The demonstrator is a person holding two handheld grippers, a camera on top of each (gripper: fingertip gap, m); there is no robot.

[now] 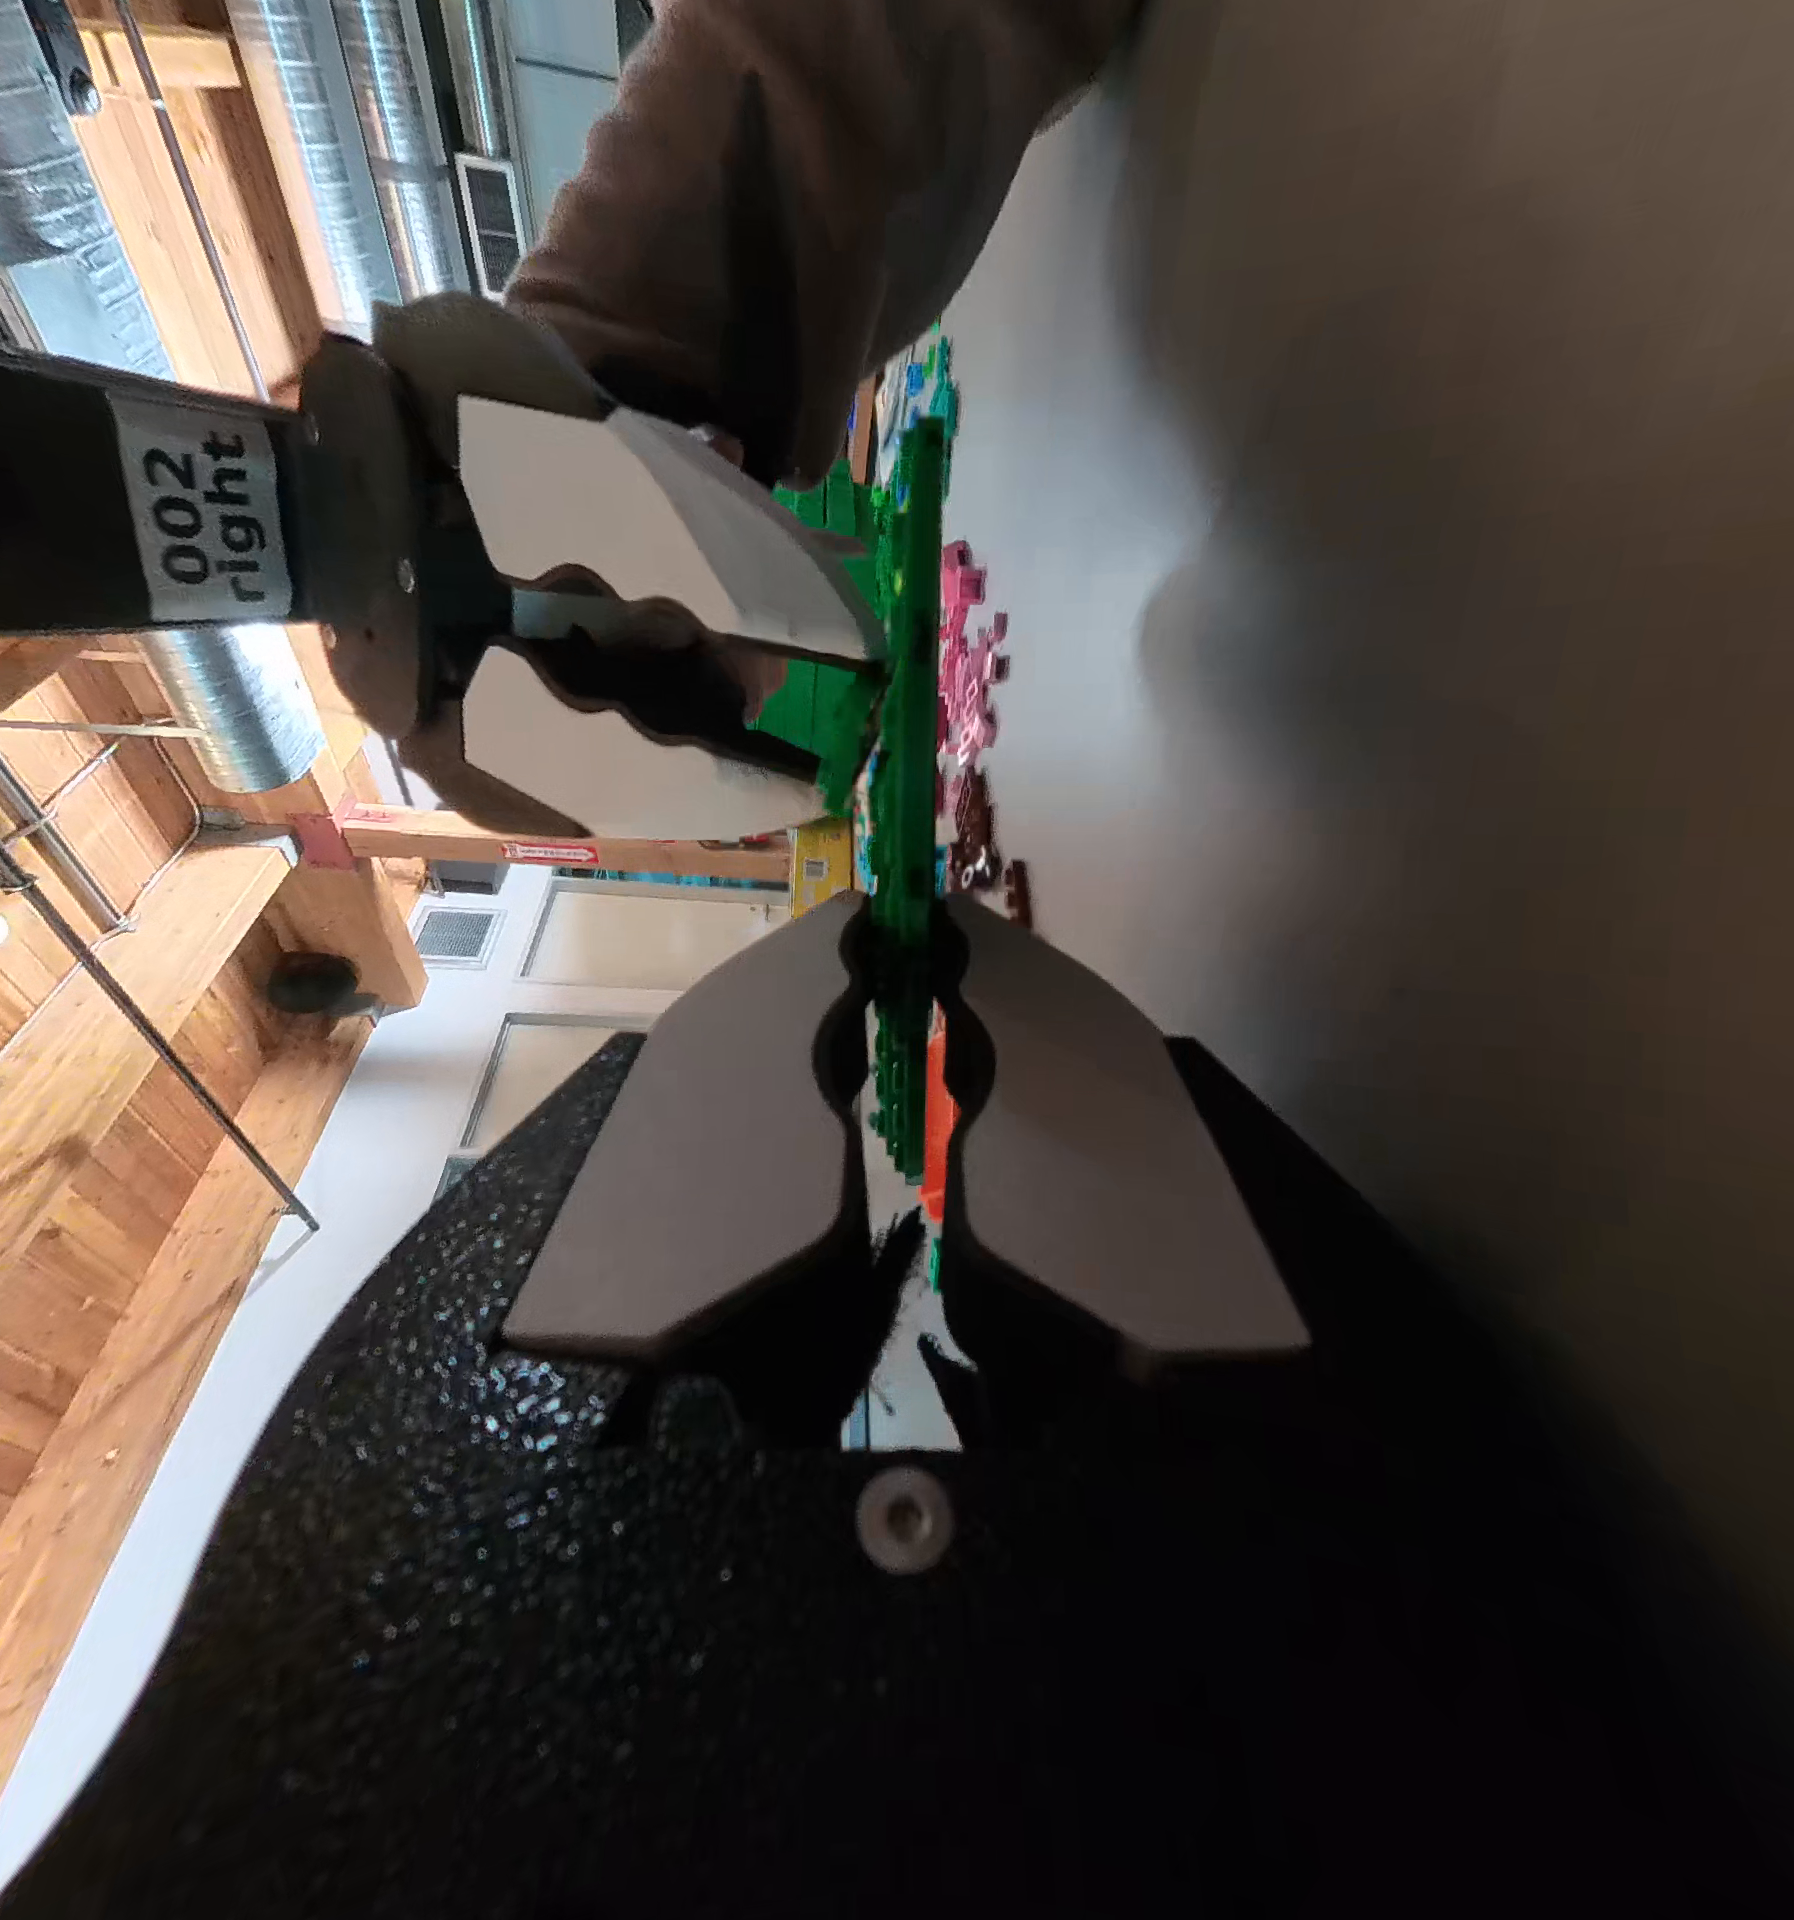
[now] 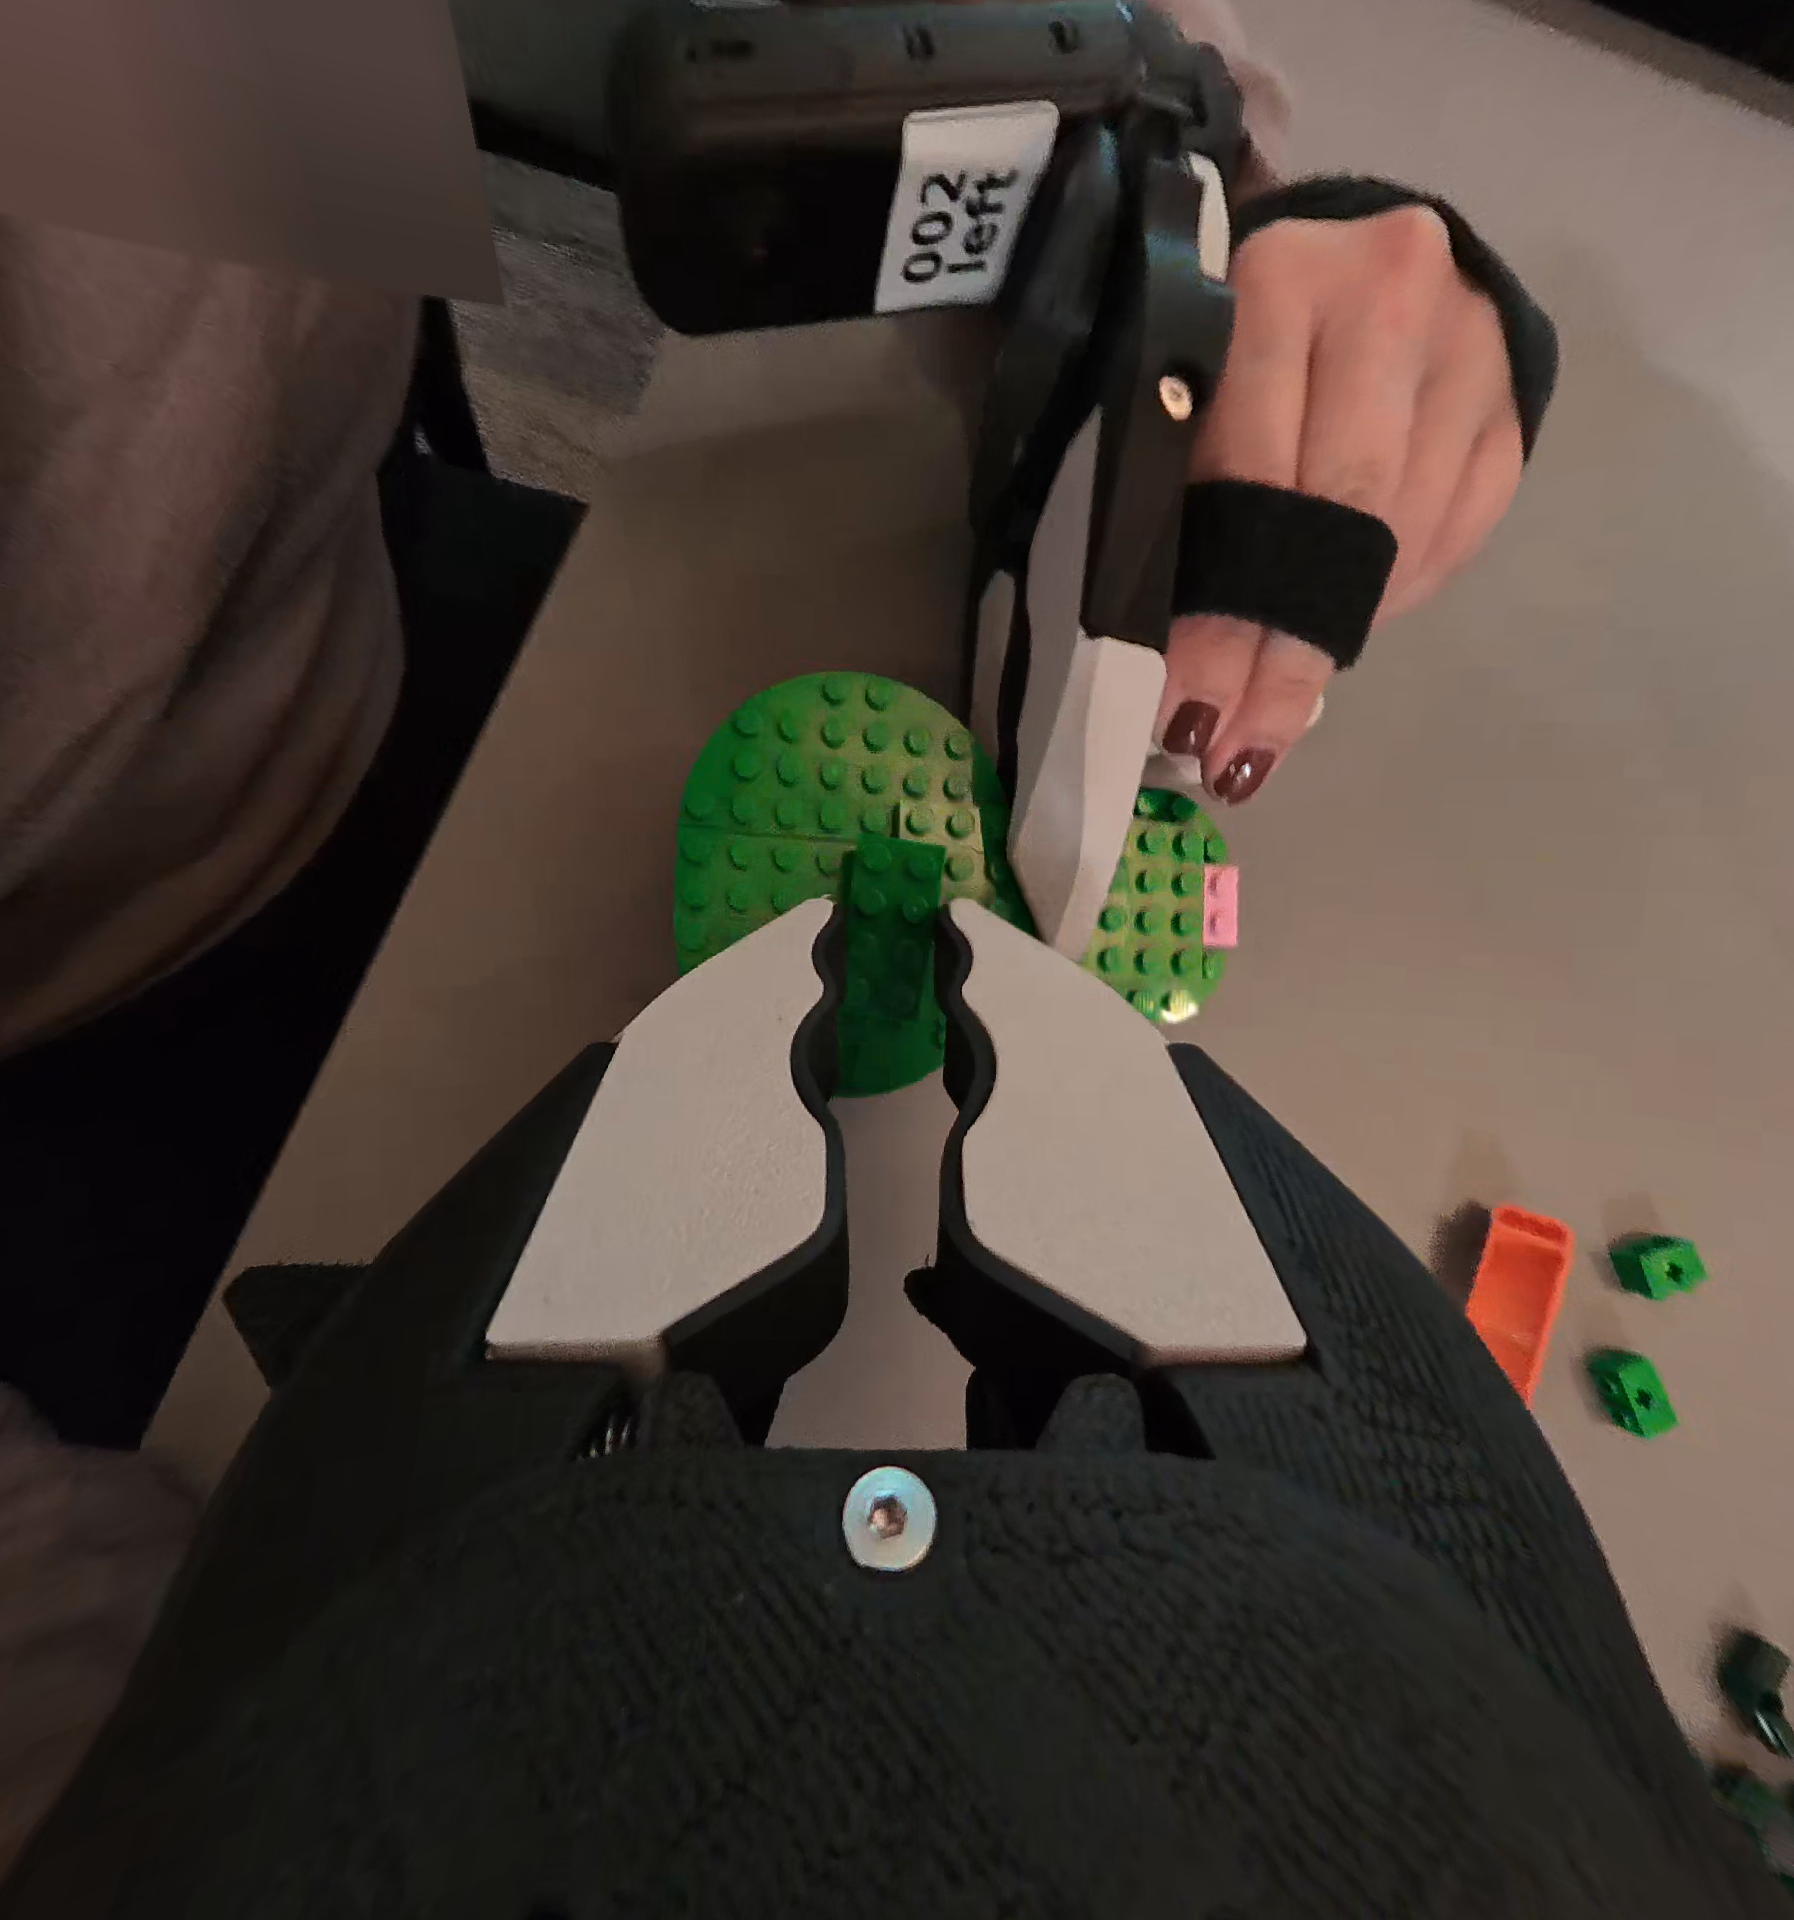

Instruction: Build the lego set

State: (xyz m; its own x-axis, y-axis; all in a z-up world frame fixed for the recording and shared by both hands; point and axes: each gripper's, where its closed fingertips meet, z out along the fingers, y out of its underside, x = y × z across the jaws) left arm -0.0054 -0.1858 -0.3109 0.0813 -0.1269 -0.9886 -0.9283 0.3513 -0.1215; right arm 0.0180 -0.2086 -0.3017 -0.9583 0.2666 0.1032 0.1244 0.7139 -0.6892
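The grey table (image 2: 1495, 935) carries the work near its edge. On it lies the round green baseplate (image 2: 820, 790), studded, made up of joined sections, with a lighter green section (image 2: 1163, 935) on its far side bearing a small pink brick (image 2: 1221, 906) at its rim. The right gripper (image 2: 888, 920) has its fingers closed on a dark green plate (image 2: 888, 935), held over the baseplate's near part; whether the plate touches the studs cannot be told. The left gripper (image 1: 903, 925), turned on its side, clamps the baseplate edge-on between its fingers. A person's hand (image 2: 1360, 416) with black straps holds that gripper. Off to the right on the table lie an orange piece (image 2: 1521, 1304) and two small green bricks (image 2: 1657, 1265), with pink loose pieces (image 1: 971, 665) beyond the baseplate.
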